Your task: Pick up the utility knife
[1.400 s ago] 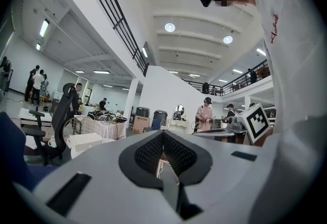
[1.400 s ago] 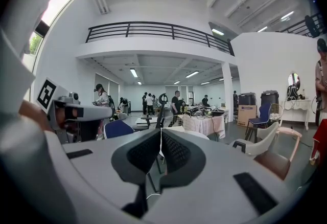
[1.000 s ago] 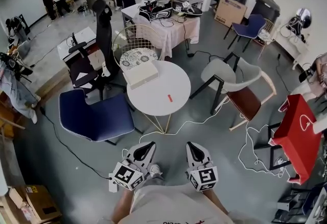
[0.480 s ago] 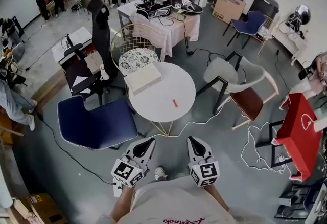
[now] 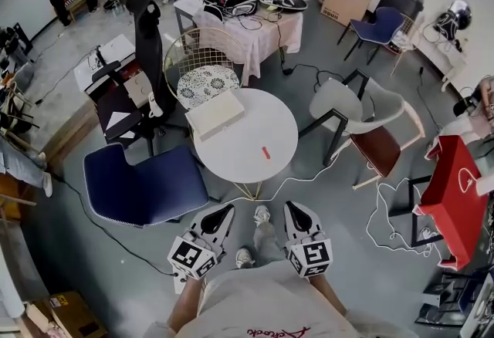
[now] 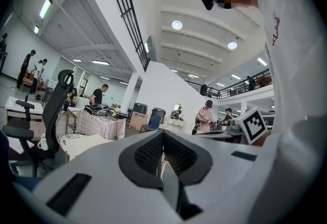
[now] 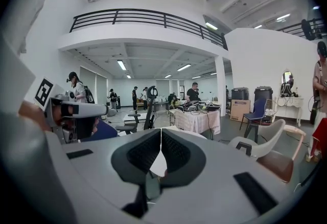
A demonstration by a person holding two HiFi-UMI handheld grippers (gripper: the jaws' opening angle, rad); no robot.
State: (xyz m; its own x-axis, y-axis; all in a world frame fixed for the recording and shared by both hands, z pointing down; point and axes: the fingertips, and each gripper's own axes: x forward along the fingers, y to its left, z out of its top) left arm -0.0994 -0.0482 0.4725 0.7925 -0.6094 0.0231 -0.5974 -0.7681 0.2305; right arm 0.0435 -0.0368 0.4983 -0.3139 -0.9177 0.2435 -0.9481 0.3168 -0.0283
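Orange-red on white, the utility knife (image 5: 265,152) lies flat on the round table (image 5: 284,116) ahead of you. It sits on the half of the top nearer to you, slightly right of the middle, with bare tabletop all round it. It is too small in the head view to tell which end carries the blade. Farther back on the same top, toward the left edge, sits what looks like a flat white box (image 5: 216,114), well apart from the knife.

You hold your left gripper (image 5: 228,207) and right gripper (image 5: 289,205) side by side low in the head view, over the grey floor (image 5: 340,236) short of the table. Both point toward the table and are well apart from the knife. Your shoe (image 5: 262,214) shows between them. In the left gripper view the dark ribbed pads (image 6: 148,154) meet at their tips, pressed together with nothing between them. In the right gripper view that gripper's pads (image 7: 143,154) are pressed together the same way, also empty.

Around the round table you have a blue chair (image 5: 143,186) at its left and a wire chair (image 5: 185,51) with a patterned cushion behind it. A grey chair (image 5: 351,101) and a brown-seated chair (image 5: 380,153) stand to the right. A white cable (image 5: 309,178) runs over the floor past the table's legs. Beyond, a cloth-covered table (image 5: 251,35) carries a heap of dark gear
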